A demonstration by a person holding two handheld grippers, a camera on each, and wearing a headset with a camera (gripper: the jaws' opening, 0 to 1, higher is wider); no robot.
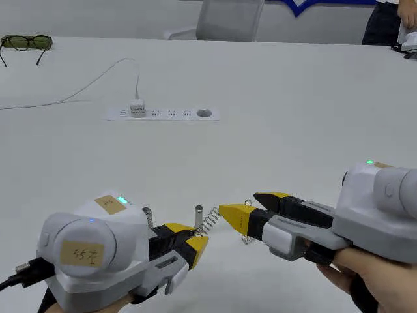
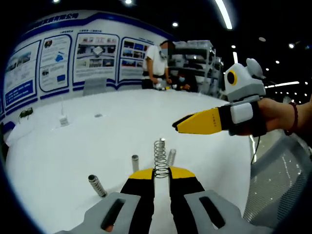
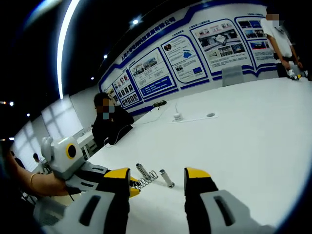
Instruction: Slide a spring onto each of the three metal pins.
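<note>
My left gripper (image 2: 161,171) is shut on the lower end of a coil spring (image 2: 160,155), which stands up from its yellow tips (image 1: 195,242). A bare metal pin (image 2: 135,162) stands just left of it, and a pin wearing a spring (image 2: 97,185) stands further left. A third pin (image 2: 171,156) rises close behind the held spring; whether it carries a spring is unclear. My right gripper (image 1: 242,203) comes in from the right, open and holding nothing, its yellow jaw near the spring (image 1: 210,222). In the right gripper view the open right gripper (image 3: 157,173) frames the spring (image 3: 146,179) and a pin (image 3: 165,178).
A white power strip (image 1: 163,114) with a plugged-in charger and cable lies mid-table. Dark glasses (image 1: 26,42) rest at the far left corner. A chair (image 1: 228,19) stands beyond the far table edge. People stand and sit around the room.
</note>
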